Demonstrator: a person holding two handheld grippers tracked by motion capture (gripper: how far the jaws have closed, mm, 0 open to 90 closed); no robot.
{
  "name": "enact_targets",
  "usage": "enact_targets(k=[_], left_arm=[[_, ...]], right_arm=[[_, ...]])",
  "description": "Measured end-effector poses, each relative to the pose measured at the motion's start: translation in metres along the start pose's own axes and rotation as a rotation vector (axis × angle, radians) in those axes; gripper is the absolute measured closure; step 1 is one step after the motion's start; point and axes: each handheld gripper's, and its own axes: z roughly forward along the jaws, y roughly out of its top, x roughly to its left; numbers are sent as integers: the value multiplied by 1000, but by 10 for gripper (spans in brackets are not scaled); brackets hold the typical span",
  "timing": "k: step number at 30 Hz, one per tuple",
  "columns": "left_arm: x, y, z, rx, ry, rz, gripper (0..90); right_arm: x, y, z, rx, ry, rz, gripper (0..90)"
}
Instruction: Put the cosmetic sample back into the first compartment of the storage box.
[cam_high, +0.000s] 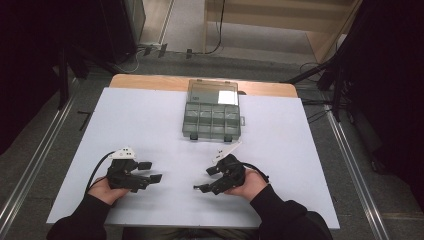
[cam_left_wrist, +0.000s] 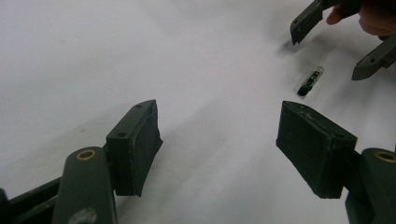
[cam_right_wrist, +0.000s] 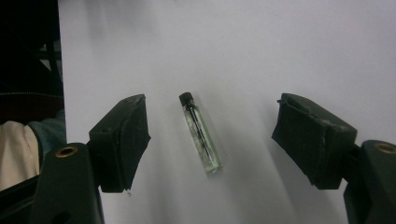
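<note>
A small clear glass vial (cam_right_wrist: 201, 134) with a black cap lies flat on the white table sheet (cam_high: 150, 115). In the right gripper view it sits between the two black jaws of my right gripper (cam_right_wrist: 212, 116), which is open and touches nothing. In the left gripper view the same vial (cam_left_wrist: 309, 80) lies just beyond the far jaw, and the right gripper (cam_left_wrist: 334, 49) hovers behind it. My left gripper (cam_left_wrist: 219, 126) is open with only bare sheet between its jaws. From above, the left gripper (cam_high: 151, 171) and right gripper (cam_high: 205, 179) face each other near the front edge.
A clear plastic compartment box (cam_high: 212, 120) stands at the middle back of the table with its lid (cam_high: 212, 92) tipped open. The table's near edge and the person's dark sleeve (cam_right_wrist: 28, 107) lie left of the right gripper.
</note>
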Motion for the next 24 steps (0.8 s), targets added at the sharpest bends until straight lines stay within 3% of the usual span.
enact_targets(k=[24], left_arm=[[2, -2, -1, 2, 5, -9, 295]], right_arm=[[12, 7, 15, 77, -31, -109, 407]])
